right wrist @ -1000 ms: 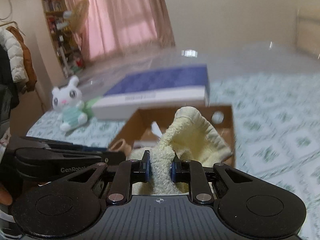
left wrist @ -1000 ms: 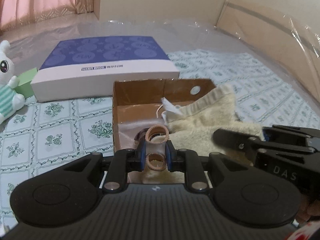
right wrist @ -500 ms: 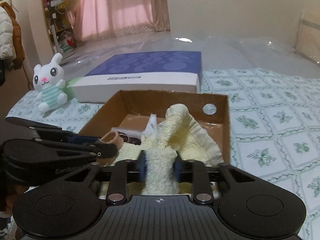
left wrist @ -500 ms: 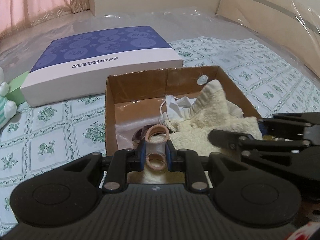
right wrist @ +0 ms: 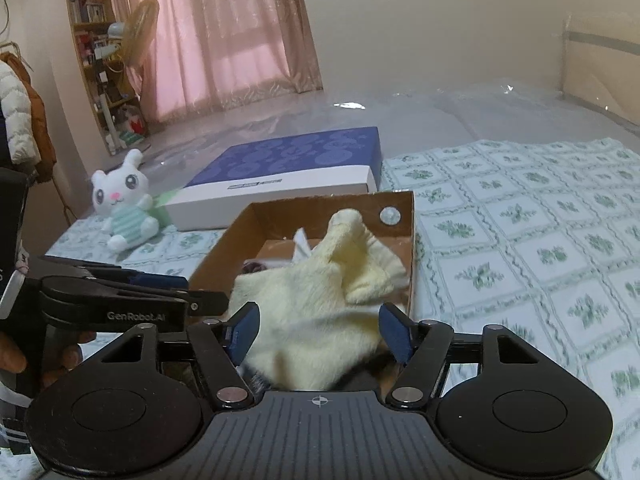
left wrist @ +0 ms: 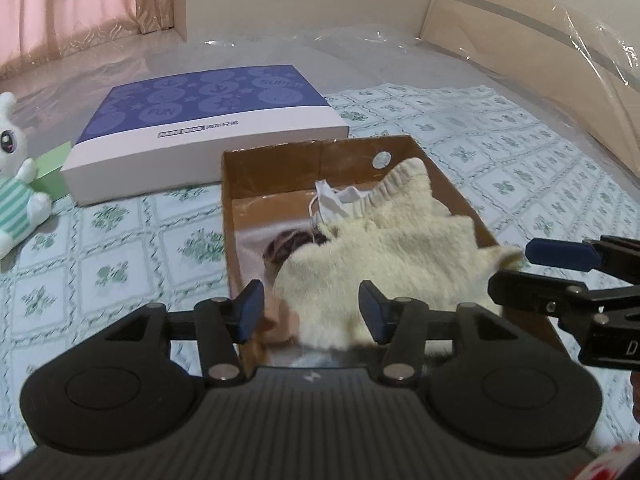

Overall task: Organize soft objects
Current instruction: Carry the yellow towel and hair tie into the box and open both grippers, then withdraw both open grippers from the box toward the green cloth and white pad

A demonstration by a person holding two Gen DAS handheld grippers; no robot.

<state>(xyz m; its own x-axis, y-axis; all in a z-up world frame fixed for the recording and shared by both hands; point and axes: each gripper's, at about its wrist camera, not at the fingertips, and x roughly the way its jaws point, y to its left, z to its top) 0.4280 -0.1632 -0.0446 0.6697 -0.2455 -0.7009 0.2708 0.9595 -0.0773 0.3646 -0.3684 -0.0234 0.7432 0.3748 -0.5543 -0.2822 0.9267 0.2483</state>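
Observation:
A cream fluffy garment (left wrist: pixel 392 248) lies in an open cardboard box (left wrist: pixel 276 168) on the bed; it also shows in the right wrist view (right wrist: pixel 320 300) in the box (right wrist: pixel 224 248). A white cloth (left wrist: pixel 336 200) and a dark hair tie (left wrist: pixel 288 240) lie in the box behind it. A beige hair tie (left wrist: pixel 280 324) lies at the box's near end. My left gripper (left wrist: pixel 311 310) is open over the box's near end. My right gripper (right wrist: pixel 322 330) is open above the garment, and shows at the right of the left wrist view (left wrist: pixel 560 268).
A purple and white flat box (left wrist: pixel 200 128) lies behind the cardboard box. A white plush rabbit (right wrist: pixel 120 212) sits at the left, by a green box (left wrist: pixel 52 172). The bed has a green-patterned sheet (right wrist: pixel 520 240) and clear plastic farther back.
Both grippers have opened. The left let go of the beige hair tie and the right let go of the cream garment, which dropped flatter into the box.

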